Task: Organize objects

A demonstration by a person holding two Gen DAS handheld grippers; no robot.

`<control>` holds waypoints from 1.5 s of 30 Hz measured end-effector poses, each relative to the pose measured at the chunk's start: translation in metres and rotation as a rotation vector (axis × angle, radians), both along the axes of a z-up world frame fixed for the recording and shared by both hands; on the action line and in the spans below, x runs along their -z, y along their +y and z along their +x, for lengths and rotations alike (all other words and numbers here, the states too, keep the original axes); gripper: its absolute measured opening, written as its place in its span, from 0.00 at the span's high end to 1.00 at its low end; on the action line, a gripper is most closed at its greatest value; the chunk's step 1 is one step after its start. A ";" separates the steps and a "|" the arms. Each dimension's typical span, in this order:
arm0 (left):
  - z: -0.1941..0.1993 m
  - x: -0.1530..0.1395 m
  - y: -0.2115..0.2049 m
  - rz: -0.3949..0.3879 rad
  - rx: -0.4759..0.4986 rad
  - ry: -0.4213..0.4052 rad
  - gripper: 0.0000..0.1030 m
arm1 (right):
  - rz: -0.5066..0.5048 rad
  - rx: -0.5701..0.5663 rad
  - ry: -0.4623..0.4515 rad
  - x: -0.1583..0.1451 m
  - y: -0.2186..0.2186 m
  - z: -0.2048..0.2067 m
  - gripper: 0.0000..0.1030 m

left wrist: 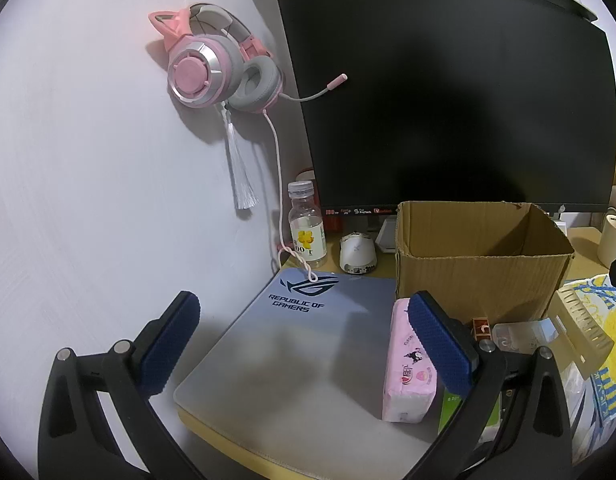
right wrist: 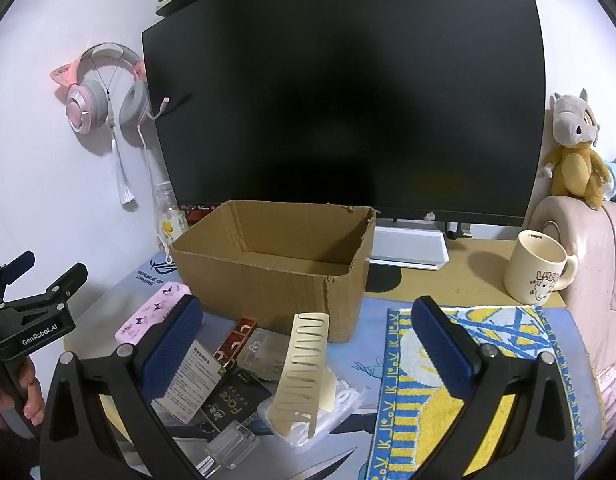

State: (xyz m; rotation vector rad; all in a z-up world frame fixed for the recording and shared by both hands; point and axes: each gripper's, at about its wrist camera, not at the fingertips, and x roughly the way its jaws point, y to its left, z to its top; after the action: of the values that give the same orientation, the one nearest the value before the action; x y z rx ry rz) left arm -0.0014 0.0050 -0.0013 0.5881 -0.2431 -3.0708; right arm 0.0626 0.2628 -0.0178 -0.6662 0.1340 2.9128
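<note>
An open, empty cardboard box stands on the desk before the monitor; it also shows in the left wrist view. In front of it lie a pink tissue pack, a cream hair claw clip, small clear plastic cases, a brown stick, cards and leaflets. My left gripper is open and empty over the mouse pad, its right finger just beside the tissue pack. My right gripper is open and empty, above the clip and small items.
A black monitor fills the back. Pink cat-ear headphones hang on the wall at left. A bottle and white mouse sit behind the grey mouse pad. A cream mug, yellow-blue towel and plush toy are at right.
</note>
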 end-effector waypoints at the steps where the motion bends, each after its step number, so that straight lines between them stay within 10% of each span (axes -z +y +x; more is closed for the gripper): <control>1: 0.000 0.000 0.000 -0.001 -0.001 0.000 0.00 | 0.001 0.001 0.001 -0.001 0.000 0.000 0.00; 45: -0.001 -0.002 -0.001 0.006 0.007 0.001 0.00 | 0.003 0.005 0.007 -0.003 0.001 0.002 0.00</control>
State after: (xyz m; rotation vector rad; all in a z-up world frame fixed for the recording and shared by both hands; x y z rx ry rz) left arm -0.0022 0.0044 0.0008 0.5874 -0.2359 -3.0793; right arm 0.0644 0.2642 -0.0150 -0.6536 0.1325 2.9101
